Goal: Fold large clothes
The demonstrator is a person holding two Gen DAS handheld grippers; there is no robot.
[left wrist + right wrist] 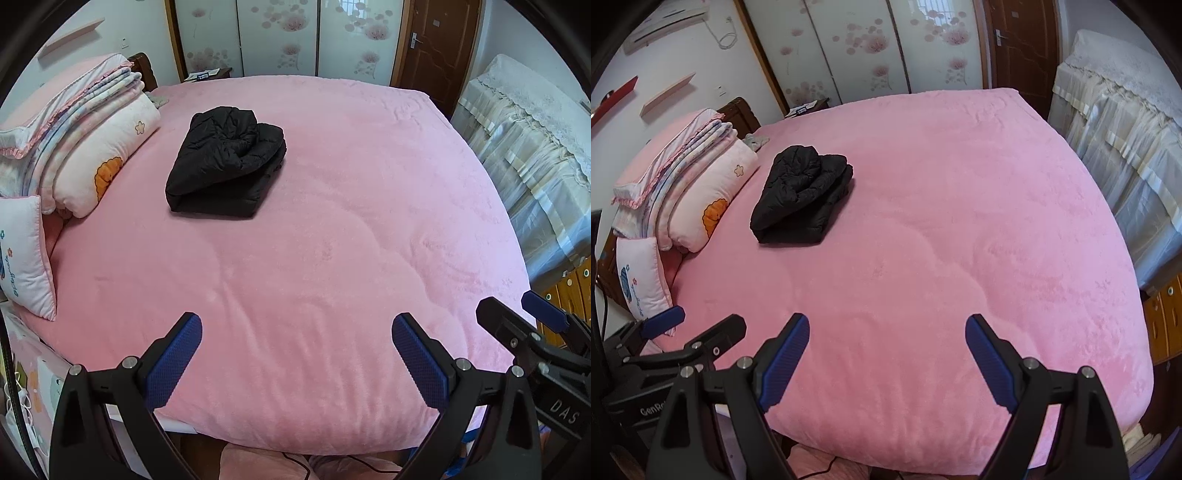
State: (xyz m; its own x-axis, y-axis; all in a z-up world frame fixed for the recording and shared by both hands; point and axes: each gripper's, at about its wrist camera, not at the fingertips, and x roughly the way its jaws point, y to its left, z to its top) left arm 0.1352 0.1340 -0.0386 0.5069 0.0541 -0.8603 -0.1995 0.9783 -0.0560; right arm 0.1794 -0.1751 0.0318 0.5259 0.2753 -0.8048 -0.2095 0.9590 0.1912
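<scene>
Lying already folded into a compact, thick bundle, the black padded jacket (225, 162) suggests the task is at or very near its end — no sleeve or hem trails loose, and nothing else on the bed appears to await folding. It sits in the upper left-centre of both views, well away from the near edge of the pink bedspread (351, 258), with a flat lower layer squared off toward the camera and a puffier, rounded layer stacked on top, slightly askew. The fabric looks quilted and matte, bulky enough that the top fold bulges instead of lying flat; a tidier finish might call for pressing it down, though that is a judgement only. To the left of the jacket, close but not touching, a stack of folded quilts (92, 147) rests against the headboard, with a small white pillow (26, 254) lower down at the frame's left edge. Both grippers hang over the bed's near edge, well apart from the jacket: the left gripper (297, 354) has its blue pads spread wide with nothing between them, and the right gripper (886, 354) is likewise released and empty — each shows at the margin of the other's view.
</scene>
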